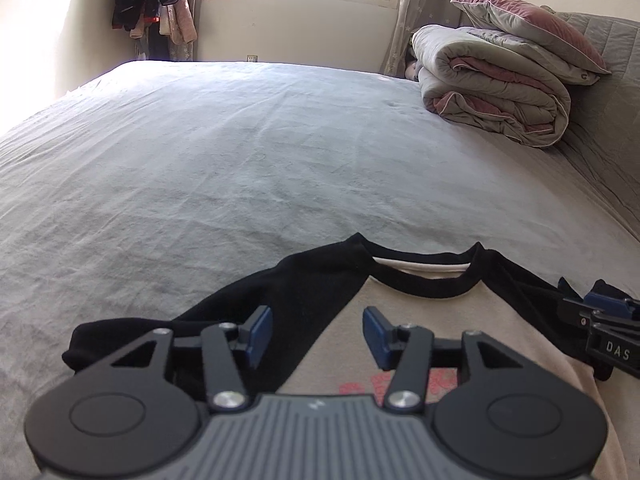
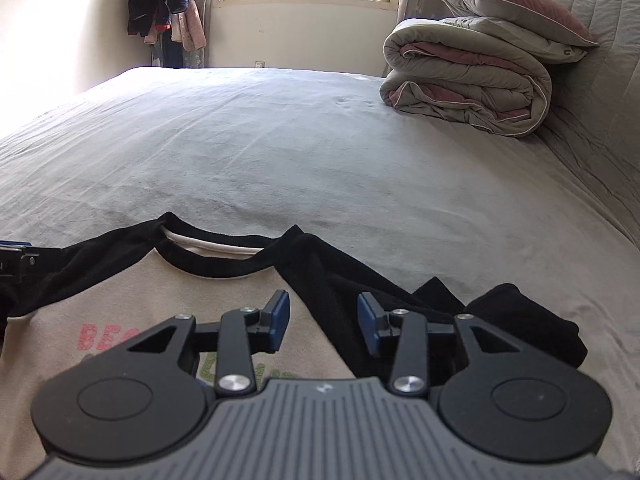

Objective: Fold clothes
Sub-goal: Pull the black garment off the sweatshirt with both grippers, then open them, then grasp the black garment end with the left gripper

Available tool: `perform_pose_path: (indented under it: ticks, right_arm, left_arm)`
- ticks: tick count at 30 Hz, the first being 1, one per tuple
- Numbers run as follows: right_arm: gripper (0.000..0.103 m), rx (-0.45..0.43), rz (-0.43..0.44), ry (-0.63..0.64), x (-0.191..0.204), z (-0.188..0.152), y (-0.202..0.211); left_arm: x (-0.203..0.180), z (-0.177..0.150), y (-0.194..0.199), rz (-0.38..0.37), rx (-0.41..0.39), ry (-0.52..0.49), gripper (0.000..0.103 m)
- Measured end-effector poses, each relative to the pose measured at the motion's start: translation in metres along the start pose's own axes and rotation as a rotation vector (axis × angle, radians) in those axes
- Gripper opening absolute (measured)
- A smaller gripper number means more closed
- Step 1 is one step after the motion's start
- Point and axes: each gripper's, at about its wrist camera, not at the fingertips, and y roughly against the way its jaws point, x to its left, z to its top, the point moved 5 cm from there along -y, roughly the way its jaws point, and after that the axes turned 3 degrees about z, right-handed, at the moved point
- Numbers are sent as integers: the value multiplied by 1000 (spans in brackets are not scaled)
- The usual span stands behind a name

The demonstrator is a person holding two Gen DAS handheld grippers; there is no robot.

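Flanking shirt (image 1: 420, 320), bare bed (image 1: 240, 160) beyond

Cream shirt (image 1: 404, 320) with black sleeves, on grey bedsheet (image 1: 240, 168).

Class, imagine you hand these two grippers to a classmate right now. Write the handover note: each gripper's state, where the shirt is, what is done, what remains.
Left gripper: open, holding nothing, poised above the shirt near the seam of its left black sleeve.
Right gripper: open, holding nothing, over the seam of the right black sleeve.
The shirt lies face up at the near edge of the bed, collar pointing toward the window. Folded quilt and pillow sit at the far right, clear of the work.
Done: shirt laid out; right sleeve still bunched.
Left: every fold. I would probably start with the sleeves.
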Motion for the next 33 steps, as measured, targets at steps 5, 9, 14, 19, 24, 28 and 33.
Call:
perform_pose_path:
  ticks: [5,9,14,19,24,28,33]
  right_arm:
    - [45,5,-9,-63,-11,-16,30]
    - [45,2,-20,-107,-20,-28,50]
    - [49,-3,-32,-184,-34,-44,69]
    - [49,12,-35,-242,-49,-63,73]
    - [50,5,-25,-293,-66,-82,72]
    - [51,54,-26,-315,-82,-88,64]
    - [55,96,21,-346,-99,-85,58]
  left_arm:
    - [-7,-15,31,-13,-9,-14,63]
    - [-12,-25,49,-19,-9,-40,67]
    - [-14,-38,61,-8,15,-55,69]
    - [-20,-41,67,-14,18,-72,79]
    - [-34,-41,61,-21,43,-84,79]
    - [-52,-43,50,-28,78,-99,79]
    - [-84,-50,33,-43,124,-159,79]
